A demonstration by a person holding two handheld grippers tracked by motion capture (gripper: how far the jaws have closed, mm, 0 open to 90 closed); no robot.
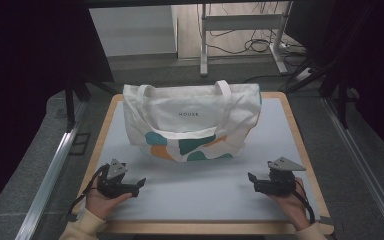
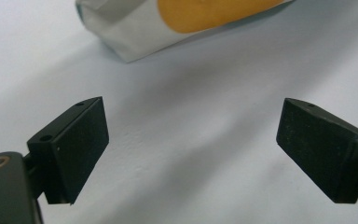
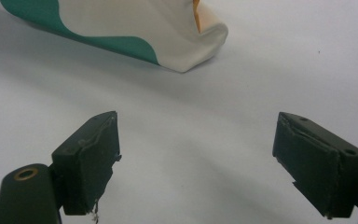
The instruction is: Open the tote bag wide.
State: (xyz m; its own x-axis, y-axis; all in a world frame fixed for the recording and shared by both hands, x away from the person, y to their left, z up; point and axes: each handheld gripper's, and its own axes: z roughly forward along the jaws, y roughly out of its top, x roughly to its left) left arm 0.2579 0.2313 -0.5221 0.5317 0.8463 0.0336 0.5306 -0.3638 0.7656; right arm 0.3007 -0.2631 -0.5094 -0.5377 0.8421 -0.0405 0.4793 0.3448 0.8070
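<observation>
A cream tote bag (image 1: 192, 120) with teal and orange shapes and two white handles lies on the pale grey table (image 1: 200, 195), its bottom edge toward me. My left gripper (image 1: 141, 183) rests low at the near left, held in a hand, jaws wide apart with nothing between them. My right gripper (image 1: 250, 178) rests at the near right, also open and empty. In the left gripper view the bag's orange corner (image 2: 186, 18) lies ahead of the left gripper (image 2: 191, 149). In the right gripper view the teal-edged corner (image 3: 168, 37) lies beyond the right gripper (image 3: 196, 163).
The table has a wooden rim (image 1: 200, 229). Metal rails (image 1: 50, 175) run along both sides on the grey floor. A white desk frame (image 1: 240, 30) with cables stands behind the table. Dark curtains flank the scene.
</observation>
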